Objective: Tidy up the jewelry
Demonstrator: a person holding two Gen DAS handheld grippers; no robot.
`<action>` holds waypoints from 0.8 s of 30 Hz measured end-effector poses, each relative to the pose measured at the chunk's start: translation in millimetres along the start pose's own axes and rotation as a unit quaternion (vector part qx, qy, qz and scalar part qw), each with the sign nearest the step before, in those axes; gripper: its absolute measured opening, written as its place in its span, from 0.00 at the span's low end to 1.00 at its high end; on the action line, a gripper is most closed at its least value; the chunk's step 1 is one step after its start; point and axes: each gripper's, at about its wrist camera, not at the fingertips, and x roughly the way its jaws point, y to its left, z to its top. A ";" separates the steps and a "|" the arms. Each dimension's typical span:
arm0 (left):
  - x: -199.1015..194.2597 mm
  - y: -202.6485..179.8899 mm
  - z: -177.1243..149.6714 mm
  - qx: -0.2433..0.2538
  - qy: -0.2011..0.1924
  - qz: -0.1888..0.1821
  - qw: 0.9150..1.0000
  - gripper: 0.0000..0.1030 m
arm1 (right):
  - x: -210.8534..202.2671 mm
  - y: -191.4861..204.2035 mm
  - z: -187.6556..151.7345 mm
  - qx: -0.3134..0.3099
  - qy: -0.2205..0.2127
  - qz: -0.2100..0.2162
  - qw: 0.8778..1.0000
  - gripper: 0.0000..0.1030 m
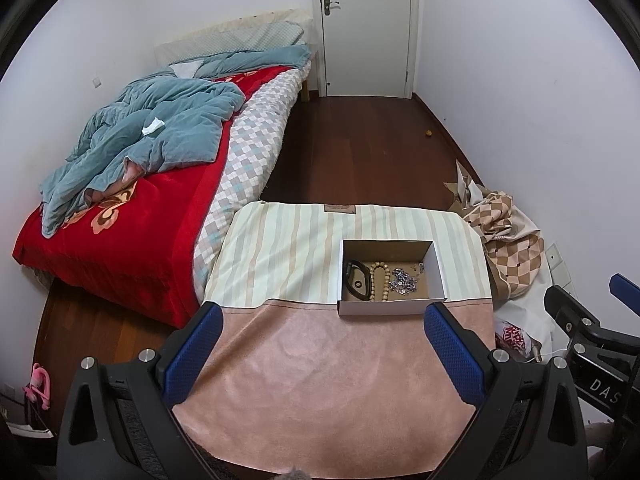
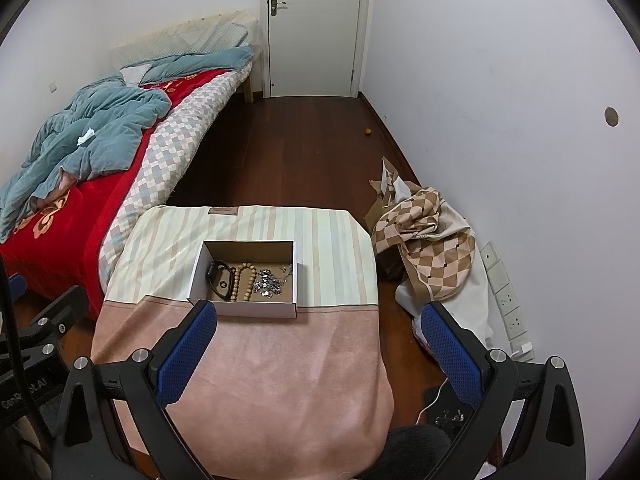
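Both tongs, left (image 1: 322,334) and right (image 2: 318,332), gape empty; I judge the silver chain (image 2: 270,282) limp and tangly; I'd pinch its bunched middle.

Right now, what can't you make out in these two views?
- Small items by the silver chain in the box: too small, both views.
- Box's near inside: hidden by its front wall.
- Table under the cloth: covered.
- Right gripper body: cut off by the left view's edge.

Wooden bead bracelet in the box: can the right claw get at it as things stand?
Probably yes. The right claw is open and empty, the box has no lid, and the wooden bead bracelet lies exposed between the black band and silver chain.
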 end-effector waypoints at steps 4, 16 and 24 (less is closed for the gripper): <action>-2.9 0.6 0.3 0.002 0.001 0.002 1.000 1.00 | 0.3 -0.3 0.2 0.000 0.000 0.000 1.000 1.00; -5.1 1.0 0.5 0.000 -0.001 0.001 1.000 1.00 | -1.0 -0.5 -1.0 0.000 -0.002 0.000 1.000 1.00; -6.7 2.4 0.7 0.000 -0.002 0.001 1.000 1.00 | -2.8 -1.0 -1.9 -0.004 -0.003 -0.001 1.000 1.00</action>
